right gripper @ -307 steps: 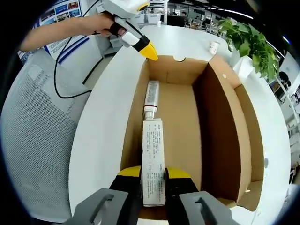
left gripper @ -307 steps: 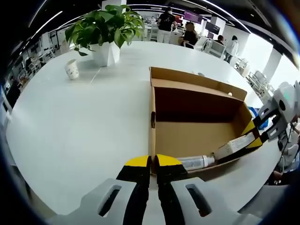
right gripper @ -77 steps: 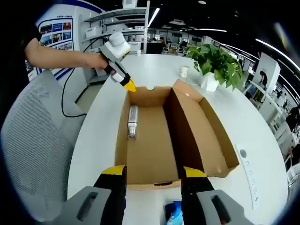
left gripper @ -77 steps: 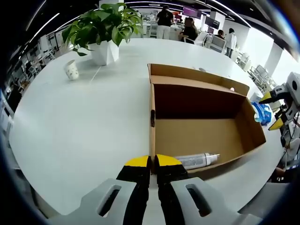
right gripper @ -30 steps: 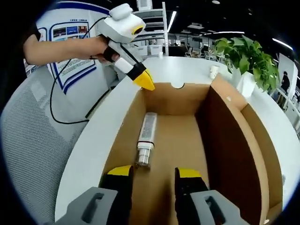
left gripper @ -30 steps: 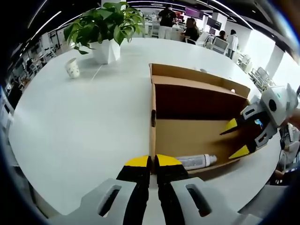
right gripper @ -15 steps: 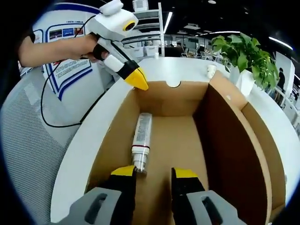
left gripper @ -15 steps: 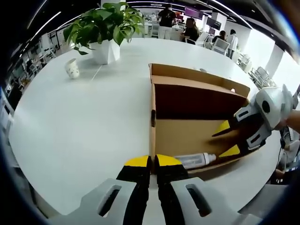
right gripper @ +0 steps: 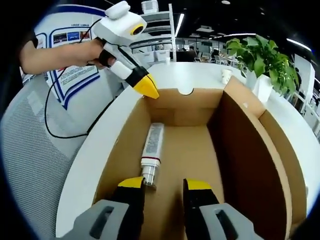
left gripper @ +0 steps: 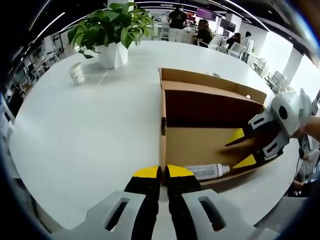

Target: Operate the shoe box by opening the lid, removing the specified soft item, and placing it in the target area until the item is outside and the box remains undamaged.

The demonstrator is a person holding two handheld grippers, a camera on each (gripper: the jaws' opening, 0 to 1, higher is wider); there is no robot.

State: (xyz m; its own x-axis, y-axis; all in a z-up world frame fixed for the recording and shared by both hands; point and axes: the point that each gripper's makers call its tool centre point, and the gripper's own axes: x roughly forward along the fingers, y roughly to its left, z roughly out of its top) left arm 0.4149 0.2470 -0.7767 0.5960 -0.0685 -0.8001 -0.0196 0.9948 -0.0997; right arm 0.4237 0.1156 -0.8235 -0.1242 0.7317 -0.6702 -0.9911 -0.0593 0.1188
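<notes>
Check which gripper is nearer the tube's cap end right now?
Right. The right gripper is open inside the shoe box, fingertips at the tube cap. The left gripper is shut at the box's far end wall, beyond the tube's tail.

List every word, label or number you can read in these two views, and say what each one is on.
None can be read.
Tube in the cardboard box: print on its label, too small.
Poster behind the person's arm: blue lines and small pictures, text blurred.
Paper cup on the table: marks too blurred.
</notes>
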